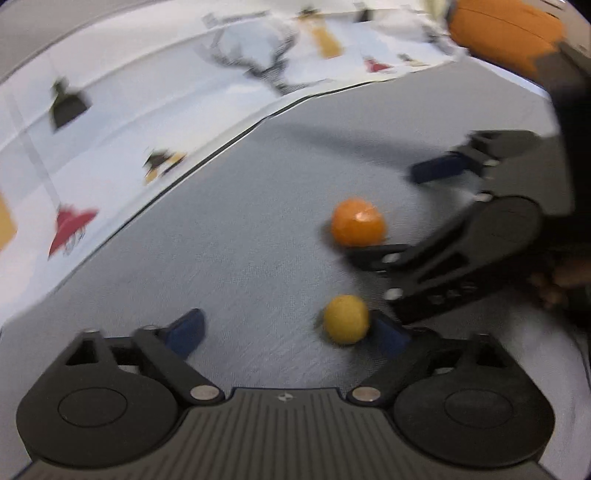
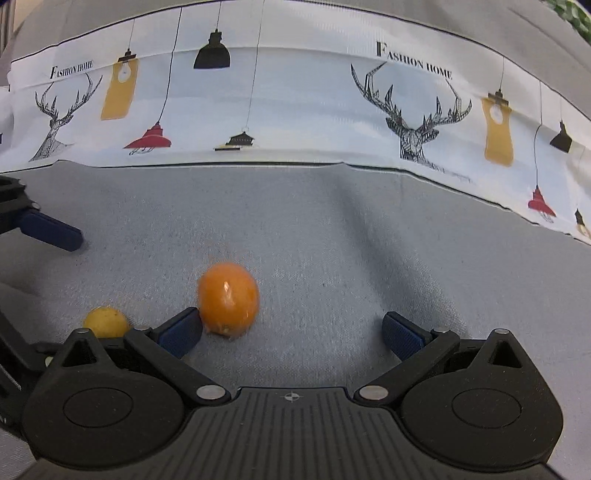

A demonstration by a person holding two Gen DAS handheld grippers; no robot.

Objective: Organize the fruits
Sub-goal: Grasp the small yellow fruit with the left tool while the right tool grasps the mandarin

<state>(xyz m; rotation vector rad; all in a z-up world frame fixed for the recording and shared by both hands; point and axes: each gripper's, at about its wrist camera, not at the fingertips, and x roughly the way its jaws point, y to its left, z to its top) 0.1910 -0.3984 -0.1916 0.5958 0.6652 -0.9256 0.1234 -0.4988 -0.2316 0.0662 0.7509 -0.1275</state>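
Observation:
An orange fruit (image 2: 228,303) lies on the grey cloth (image 2: 332,240), just inside the left finger of my right gripper (image 2: 291,332), which is open and empty. A small yellow fruit (image 2: 106,322) lies left of that finger, outside the jaws. In the left wrist view the yellow fruit (image 1: 345,319) rests by the right finger of my open left gripper (image 1: 288,332), and the orange fruit (image 1: 357,222) lies beyond it, between the right gripper's fingers (image 1: 439,170). One blue finger of the left gripper (image 2: 51,229) shows at the left of the right wrist view.
A white printed cloth (image 2: 295,110) with deer and lamp pictures rises along the far edge of the grey cloth. An orange padded object (image 1: 506,33) sits at the top right of the left wrist view. The left wrist view is motion-blurred.

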